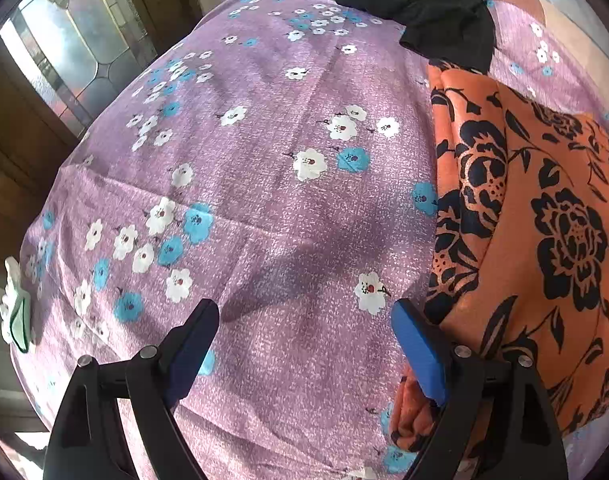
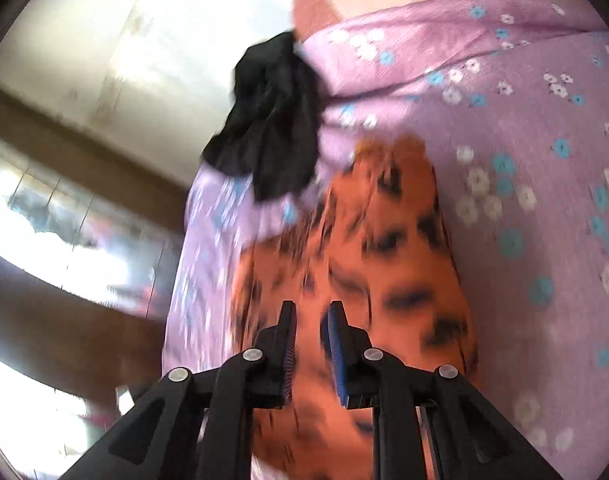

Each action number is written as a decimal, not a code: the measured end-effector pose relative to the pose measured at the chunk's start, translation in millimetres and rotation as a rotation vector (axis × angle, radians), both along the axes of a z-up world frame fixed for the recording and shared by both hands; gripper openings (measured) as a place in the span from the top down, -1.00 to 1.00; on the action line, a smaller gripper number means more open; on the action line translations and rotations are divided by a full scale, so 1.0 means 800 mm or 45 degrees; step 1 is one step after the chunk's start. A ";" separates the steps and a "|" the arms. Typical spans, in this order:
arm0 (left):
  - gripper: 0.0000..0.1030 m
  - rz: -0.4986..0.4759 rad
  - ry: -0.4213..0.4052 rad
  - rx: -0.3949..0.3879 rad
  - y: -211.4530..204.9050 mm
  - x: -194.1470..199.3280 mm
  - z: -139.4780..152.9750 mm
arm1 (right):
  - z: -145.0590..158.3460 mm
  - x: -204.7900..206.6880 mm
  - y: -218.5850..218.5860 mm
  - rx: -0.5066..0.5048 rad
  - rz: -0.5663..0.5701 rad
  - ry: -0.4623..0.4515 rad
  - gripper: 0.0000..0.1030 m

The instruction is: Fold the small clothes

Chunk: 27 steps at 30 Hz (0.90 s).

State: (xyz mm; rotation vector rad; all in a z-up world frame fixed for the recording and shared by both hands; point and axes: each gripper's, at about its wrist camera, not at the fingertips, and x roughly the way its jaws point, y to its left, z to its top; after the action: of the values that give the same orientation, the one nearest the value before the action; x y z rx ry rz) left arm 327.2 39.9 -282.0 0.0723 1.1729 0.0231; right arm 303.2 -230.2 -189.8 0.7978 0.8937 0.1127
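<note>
1. Black fingers of the left gripper (image 1: 304, 312) fill the foreground of the left wrist view, spread wide with nothing between them, over a purple flowered sheet (image 1: 264, 152).
2. Its right finger, blue pad (image 1: 418, 354) showing, sits at the edge of an orange cloth (image 1: 544, 220) with black flowers, which lies on the sheet from 2 to 5 o'clock; a bunched end of it shows under that finger.
3. At 1 o'clock, a crumpled black cloth (image 1: 424, 4) rests on the sheet just beyond the orange one's far end.
4. A glazed wooden door (image 1: 64, 48) stands at 10 o'clock.
5. Right wrist view, blurred: the right gripper (image 2: 310, 312) hangs over the orange cloth (image 2: 384, 240), fingers nearly closed with a narrow gap; whether they pinch fabric cannot be told.
6. The black cloth (image 2: 272, 132) lies at 12 o'clock at the sheet's (image 2: 524, 140) edge.
</note>
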 end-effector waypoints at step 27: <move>-0.72 -0.043 -0.025 0.038 0.000 -0.012 0.000 | -0.067 0.154 0.154 -0.267 0.208 0.005 0.61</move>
State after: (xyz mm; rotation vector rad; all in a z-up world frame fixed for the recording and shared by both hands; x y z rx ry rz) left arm 317.4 40.2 -281.7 0.1177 1.1517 0.0116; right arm 426.7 -107.3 -243.5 0.5299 0.9564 0.1576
